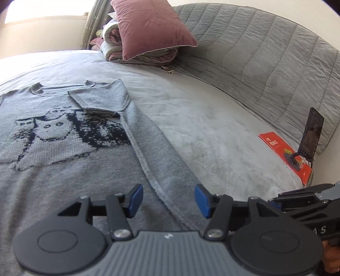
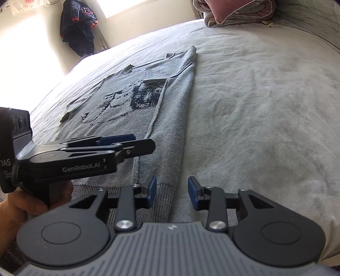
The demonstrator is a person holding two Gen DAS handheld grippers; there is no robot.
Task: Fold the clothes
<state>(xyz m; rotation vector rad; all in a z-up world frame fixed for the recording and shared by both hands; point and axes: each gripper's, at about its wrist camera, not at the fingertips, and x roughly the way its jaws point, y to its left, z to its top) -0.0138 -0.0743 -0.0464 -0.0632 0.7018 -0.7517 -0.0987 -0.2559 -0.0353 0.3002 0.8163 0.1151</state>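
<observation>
Only on left view, propped phone (image 1: 311,135)

Home bedroom: wide bed w/ grey sheet (image 1: 212,127), quilted headboard (image 1: 265,53), mauve pillow (image 1: 148,27) on rolled duvet (image 1: 112,42), jacket (image 2: 77,25) hung by window (image 2: 119,6).

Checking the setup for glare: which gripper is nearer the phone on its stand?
Right. The right gripper sits just below the phone; the left gripper hangs over the sweater, farther away.

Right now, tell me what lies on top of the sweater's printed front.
On the sweater, a folded-in side panel and sleeve overlap the dark print. The print's right edge beneath them is hidden.
</observation>
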